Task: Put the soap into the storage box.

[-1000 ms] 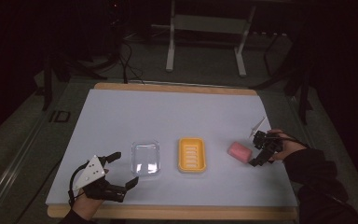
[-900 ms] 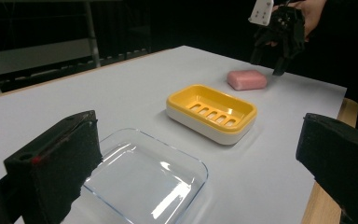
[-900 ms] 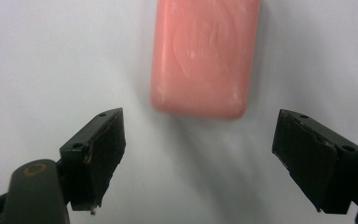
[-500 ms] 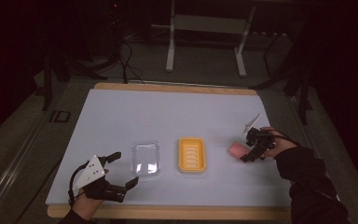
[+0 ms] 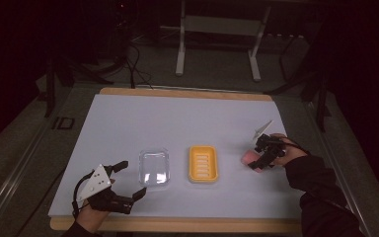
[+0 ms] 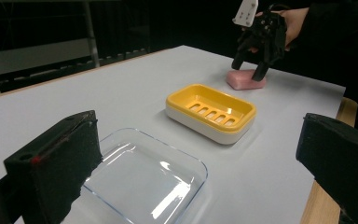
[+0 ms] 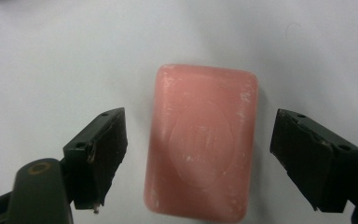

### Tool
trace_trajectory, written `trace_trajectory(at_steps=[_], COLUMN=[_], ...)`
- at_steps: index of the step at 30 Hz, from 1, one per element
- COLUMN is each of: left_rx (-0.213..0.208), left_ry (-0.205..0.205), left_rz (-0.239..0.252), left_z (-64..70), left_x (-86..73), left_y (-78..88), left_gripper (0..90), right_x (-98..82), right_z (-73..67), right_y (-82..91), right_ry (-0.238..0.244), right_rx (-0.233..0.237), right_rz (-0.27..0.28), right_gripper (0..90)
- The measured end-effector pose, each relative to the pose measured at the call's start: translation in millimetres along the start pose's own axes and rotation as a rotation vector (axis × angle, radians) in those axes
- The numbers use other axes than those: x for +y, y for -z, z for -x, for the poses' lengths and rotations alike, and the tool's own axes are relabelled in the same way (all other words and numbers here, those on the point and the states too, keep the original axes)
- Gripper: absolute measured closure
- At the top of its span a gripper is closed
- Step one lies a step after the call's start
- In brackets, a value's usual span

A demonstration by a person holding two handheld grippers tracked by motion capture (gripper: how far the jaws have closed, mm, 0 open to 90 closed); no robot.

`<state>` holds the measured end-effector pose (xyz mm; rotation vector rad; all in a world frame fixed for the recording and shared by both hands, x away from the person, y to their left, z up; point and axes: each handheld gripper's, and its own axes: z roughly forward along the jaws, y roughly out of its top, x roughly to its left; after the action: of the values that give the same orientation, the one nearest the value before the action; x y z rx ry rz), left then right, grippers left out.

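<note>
Right gripper (image 7: pixel 198 158) hangs over the pink rectangular soap bar (image 7: pixel 201 142), jaws apart and astride it without contact, ready to grip.

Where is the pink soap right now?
In the high view the soap lies flat on the table's right side, right of the yellow dish, between the right gripper's open jaws.

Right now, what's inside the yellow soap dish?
Nothing lies in the yellow soap dish: its slotted floor is bare. The pink soap bar sits on the table beside it, between the right gripper and its open jaws. Below the slots is hidden.
</note>
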<state>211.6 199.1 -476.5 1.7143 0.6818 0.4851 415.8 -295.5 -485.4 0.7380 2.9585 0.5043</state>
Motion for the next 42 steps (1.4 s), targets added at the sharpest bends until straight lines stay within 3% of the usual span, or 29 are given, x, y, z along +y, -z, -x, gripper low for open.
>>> trace_trajectory(at_steps=[14, 20, 24, 26, 29, 32, 37, 42], left_rx=[-0.002, -0.003, -0.006, -0.006, -0.005, -0.007, -0.006, -0.005], left_ry=[0.0, -0.001, -0.001, -0.001, 0.0, -0.001, -0.002, 0.001], left_rz=[-0.002, -0.002, -0.002, -0.002, -0.002, -0.002, -0.003, -0.001], left_z=[0.2, 0.2, 0.3, 0.3, 0.2, 0.3, 0.4, 0.4], left_x=[-0.1, -0.1, -0.3, -0.2, -0.2, -0.2, -0.1, -0.1], left_y=[-0.3, -0.2, -0.7, -0.5, -0.5, -0.7, 0.1, -0.2], left_gripper=[0.2, 0.1, 0.2, 0.2, 0.2, 0.2, 0.1, 0.2], right_x=[-0.8, -0.8, 0.5, 1.6, 3.8, 5.7, 5.4, 5.6], right_z=[0.7, 0.9, -0.2, 0.7, 1.9, -0.6, -4.0, -12.5], right_y=[-15.4, -16.5, -16.0, -16.2, -15.4, -15.8, -15.5, -15.5], right_ry=[0.001, -0.005, -0.015, -0.044, -0.137, -0.171, -0.27, -0.328], right_rx=[-0.006, -0.013, -0.017, -0.014, -0.005, -0.025, -0.044, -0.109], right_rz=[-0.048, -0.051, -0.061, -0.061, -0.068, -0.08, -0.07, -0.088], right_gripper=[24.2, 35.1, 36.8, 37.1, 37.2, 37.2, 37.2, 37.2])
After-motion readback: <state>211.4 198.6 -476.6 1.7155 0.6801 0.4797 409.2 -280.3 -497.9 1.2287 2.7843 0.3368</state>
